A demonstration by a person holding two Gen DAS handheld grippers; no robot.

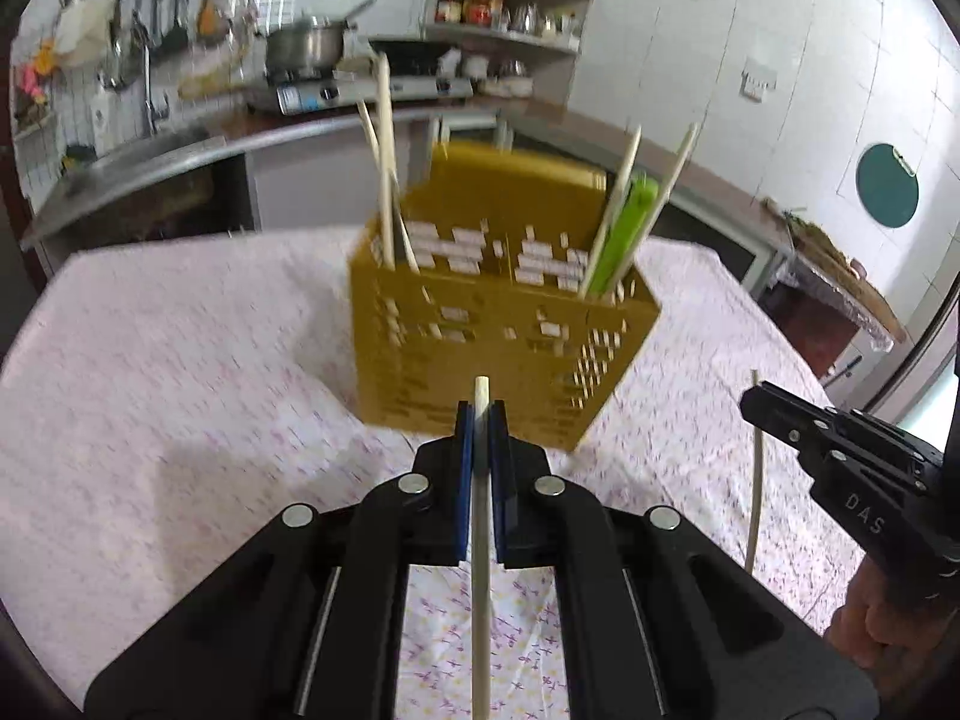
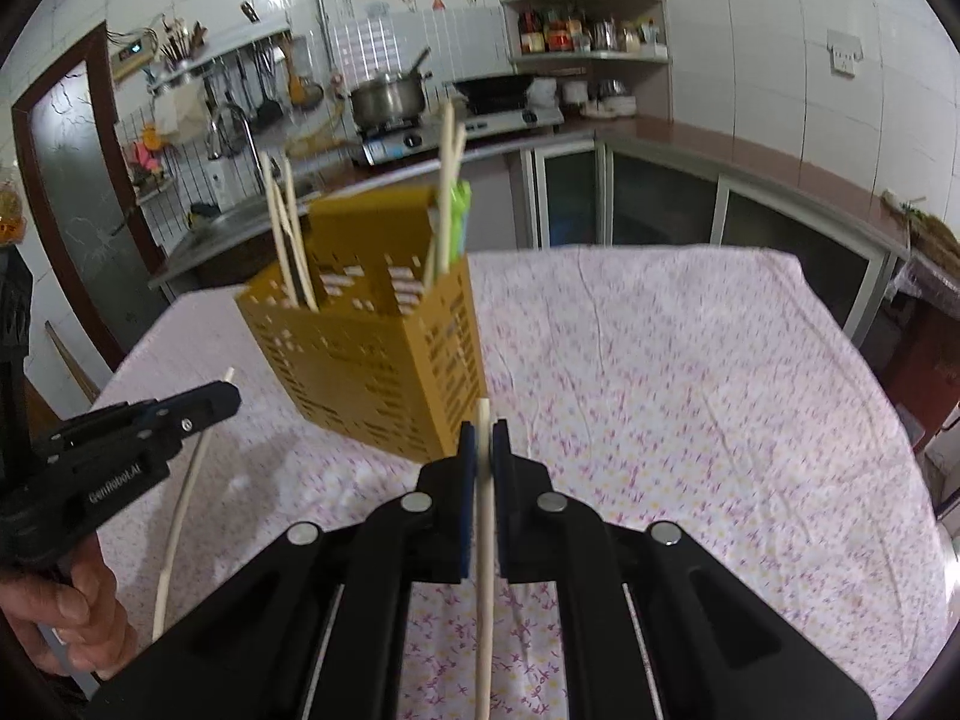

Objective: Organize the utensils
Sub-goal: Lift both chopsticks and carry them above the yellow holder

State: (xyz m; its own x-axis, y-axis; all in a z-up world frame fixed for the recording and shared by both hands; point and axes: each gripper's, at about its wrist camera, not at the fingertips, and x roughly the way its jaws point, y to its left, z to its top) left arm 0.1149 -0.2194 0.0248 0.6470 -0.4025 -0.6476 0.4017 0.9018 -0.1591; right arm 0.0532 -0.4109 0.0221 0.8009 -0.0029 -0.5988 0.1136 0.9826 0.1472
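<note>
Even daylight, soft shadows; motion blur on yellow holder [image 1: 498, 324] and tablecloth [image 2: 690, 390]; fisheye vignetting at corners.

White tiled walls [image 2: 750, 60] enclose a kitchen. A dark counter [image 2: 720, 147] curves along them, carrying a gas stove [image 2: 456, 126] with a steel pot [image 2: 387, 97]; a corner shelf [image 2: 591, 24] stands upper right, a dark-framed door [image 2: 78, 192] at left.

A home kitchen: gas stove [image 2: 456, 126] with pot [image 2: 387, 97], sink [image 2: 240, 216], spice shelf [image 2: 591, 30].
</note>
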